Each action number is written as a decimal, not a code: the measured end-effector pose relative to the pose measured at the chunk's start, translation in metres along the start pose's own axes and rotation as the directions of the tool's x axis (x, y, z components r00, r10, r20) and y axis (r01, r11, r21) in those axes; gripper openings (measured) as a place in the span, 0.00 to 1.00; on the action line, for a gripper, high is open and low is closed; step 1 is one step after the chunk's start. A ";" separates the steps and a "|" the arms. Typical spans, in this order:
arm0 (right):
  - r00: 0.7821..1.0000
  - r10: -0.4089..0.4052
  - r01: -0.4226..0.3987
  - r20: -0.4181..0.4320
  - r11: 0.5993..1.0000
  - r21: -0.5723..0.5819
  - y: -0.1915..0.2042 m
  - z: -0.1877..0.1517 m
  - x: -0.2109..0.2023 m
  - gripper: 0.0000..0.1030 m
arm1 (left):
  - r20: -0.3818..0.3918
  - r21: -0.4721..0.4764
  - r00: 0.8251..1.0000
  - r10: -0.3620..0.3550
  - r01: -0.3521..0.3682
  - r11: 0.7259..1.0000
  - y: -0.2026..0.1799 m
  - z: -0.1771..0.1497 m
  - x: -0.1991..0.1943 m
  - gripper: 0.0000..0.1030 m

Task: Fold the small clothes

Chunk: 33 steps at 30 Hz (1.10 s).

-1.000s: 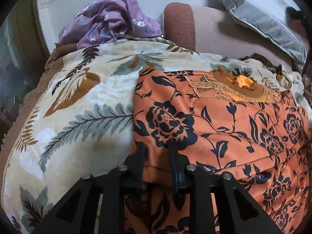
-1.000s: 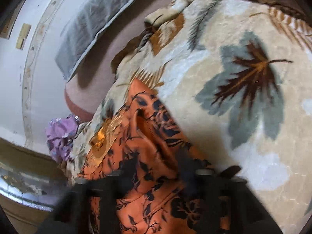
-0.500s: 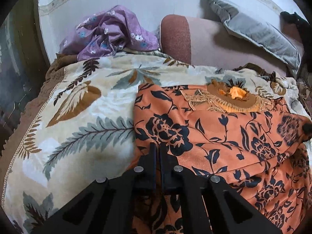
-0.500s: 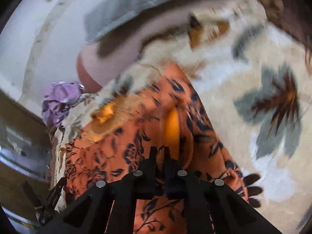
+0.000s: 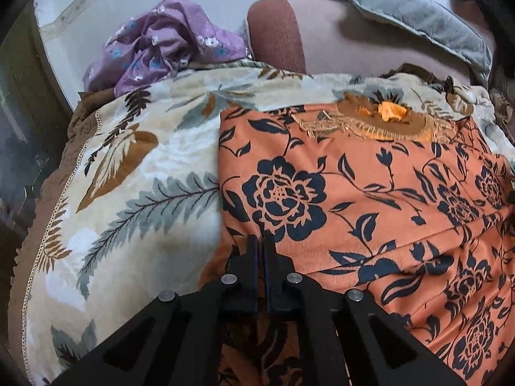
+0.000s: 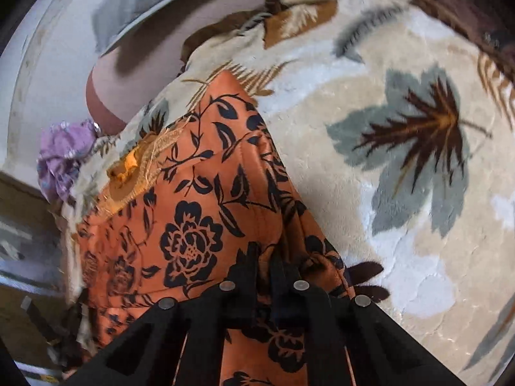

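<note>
I had both grippers pinched on the orange garment with the black flower print (image 5: 370,193), which lay spread on the cream plush blanket with grey and brown leaves (image 5: 135,173), its embroidered neckline (image 5: 379,119) at the far end. My left gripper (image 5: 260,244) was closed to a sliver on the garment's near left edge, the cloth caught between its black fingers. My right gripper (image 6: 262,254) was likewise closed on a bunched ridge of the same cloth near the garment's right edge, where the fabric stood up in a fold just beside the blanket's bare pile.

By my reckoning the step in hand was the first fold, with both near corners gripped and nothing yet turned over. To do it well I judged that I should lift the two corners together and level, so the hem stayed straight between them, and carry them toward the far neckline without letting one side lead. The fabric looked thin and slippery, so a slow lift seemed wise; a jerk could pull it out of the pinch or drag the whole piece across the blanket. I also thought the right side held more than one layer, which might leave a lump in the crease.

A crumpled purple flowered cloth (image 5: 167,41) sat at the far left, well apart, beside a brown bolster (image 5: 276,35).
</note>
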State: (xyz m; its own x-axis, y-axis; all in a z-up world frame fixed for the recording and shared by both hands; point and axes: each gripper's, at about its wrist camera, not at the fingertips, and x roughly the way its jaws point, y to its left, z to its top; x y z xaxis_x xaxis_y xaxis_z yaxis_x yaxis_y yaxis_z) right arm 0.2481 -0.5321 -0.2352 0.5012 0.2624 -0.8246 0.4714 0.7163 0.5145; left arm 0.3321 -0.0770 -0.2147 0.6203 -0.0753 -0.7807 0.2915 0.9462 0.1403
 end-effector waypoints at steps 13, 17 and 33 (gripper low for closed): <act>0.982 0.099 -0.077 0.160 0.988 -0.134 0.036 -0.002 -0.032 0.10 | 0.169 -0.200 0.981 -0.095 0.128 0.971 0.038 0.010 -0.034 0.05; 0.989 0.137 -0.123 0.054 0.972 -0.202 0.065 -0.017 -0.006 0.10 | 0.176 -0.128 0.976 -0.131 0.154 0.980 0.013 0.010 -0.033 0.59; 0.977 0.084 -0.144 -0.196 0.938 -0.317 0.094 -0.047 0.057 0.12 | -0.009 0.099 0.994 -0.110 0.110 0.989 -0.040 -0.007 0.006 0.66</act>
State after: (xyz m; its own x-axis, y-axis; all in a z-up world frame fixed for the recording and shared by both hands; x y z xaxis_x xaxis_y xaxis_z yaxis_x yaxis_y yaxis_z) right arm 0.2868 -0.4193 -0.2454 0.3872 0.4428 -0.8087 0.1400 0.8387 0.5263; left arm 0.3192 -0.1135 -0.2290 0.5780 -0.1761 -0.7968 0.4289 0.8963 0.1130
